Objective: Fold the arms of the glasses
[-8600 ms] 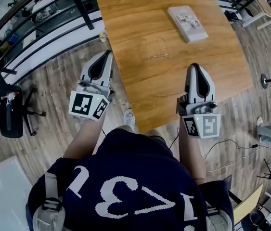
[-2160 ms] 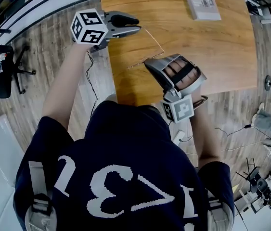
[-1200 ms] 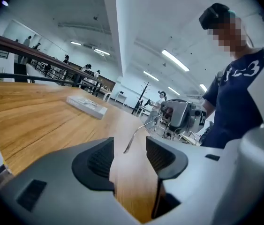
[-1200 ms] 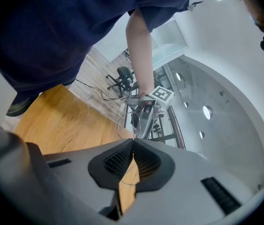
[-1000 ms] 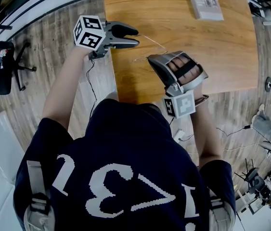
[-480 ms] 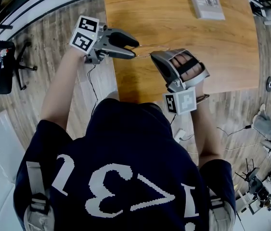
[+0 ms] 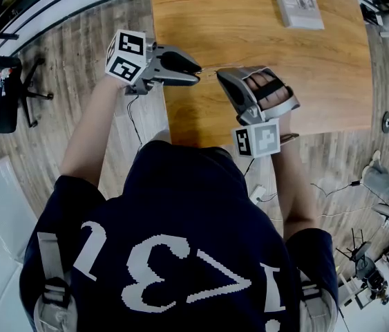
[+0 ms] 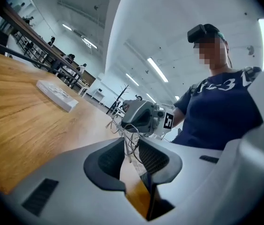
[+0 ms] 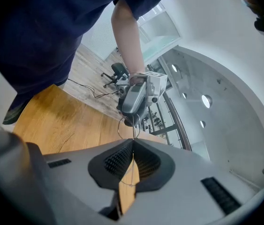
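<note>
Glasses [image 7: 209,70] here are super thin wire ones, and they're hanging in the air just over the near left corner of the table [image 7: 318,81], strung between the two grippers. In the head view the grippers point pretty much tip to tip, so the long axis of the glasses runs left-right, from one set of jaws to the other.

The right gripper [image 7: 220,75] is pressed together on the wire frame. Its own view shows a thin loop of wire pinched between the pads, with the rest sticking out toward the other gripper.

The left gripper [image 7: 195,70] comes in from the opposite side. Its jaws are closing with wire between them, but I can see a gap at the pads, so I wouldn't call it a grip yet.

So what matters is that the wire lies dead ahead of the left gripper, already inside its jaws. My guess is that the left one, once it bites, swings that arm in toward the frame while the right one anchors it. The wire's so fine I can't tell exactly which strand is the arm.
</note>
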The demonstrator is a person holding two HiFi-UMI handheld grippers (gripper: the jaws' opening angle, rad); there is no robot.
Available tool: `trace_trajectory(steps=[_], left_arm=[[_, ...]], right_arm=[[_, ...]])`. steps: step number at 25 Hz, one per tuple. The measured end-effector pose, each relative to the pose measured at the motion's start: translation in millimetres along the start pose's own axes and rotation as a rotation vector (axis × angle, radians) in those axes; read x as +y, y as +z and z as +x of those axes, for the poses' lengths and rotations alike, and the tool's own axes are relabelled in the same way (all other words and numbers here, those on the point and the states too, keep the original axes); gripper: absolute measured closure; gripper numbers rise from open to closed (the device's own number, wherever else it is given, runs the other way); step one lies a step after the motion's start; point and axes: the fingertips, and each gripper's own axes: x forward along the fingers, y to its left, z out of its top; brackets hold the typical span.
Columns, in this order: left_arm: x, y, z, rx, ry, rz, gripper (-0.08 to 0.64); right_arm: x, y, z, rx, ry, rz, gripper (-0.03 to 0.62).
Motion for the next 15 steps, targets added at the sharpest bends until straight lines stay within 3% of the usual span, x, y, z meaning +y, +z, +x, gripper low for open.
trace_trajectory(steps=[8,12,15], left_arm=[[12.9,-5.3,-7.5,-0.058,0.115,0.020,0.457],[27.1,-9.5,-24.0,-0.100,0.287,0.073,0.460],[34.5,-11.0,-37.0,-0.142,0.419,0.118,0.526]], right_arm=[[11.1,-8.7,11.7,-0.001,0.027,0.053,0.565],[12.6,-17.8,19.0,0.020,0.048,0.091,0.565],[16.1,-29.7,28.5,0.040,0.081,0.156,0.565]])
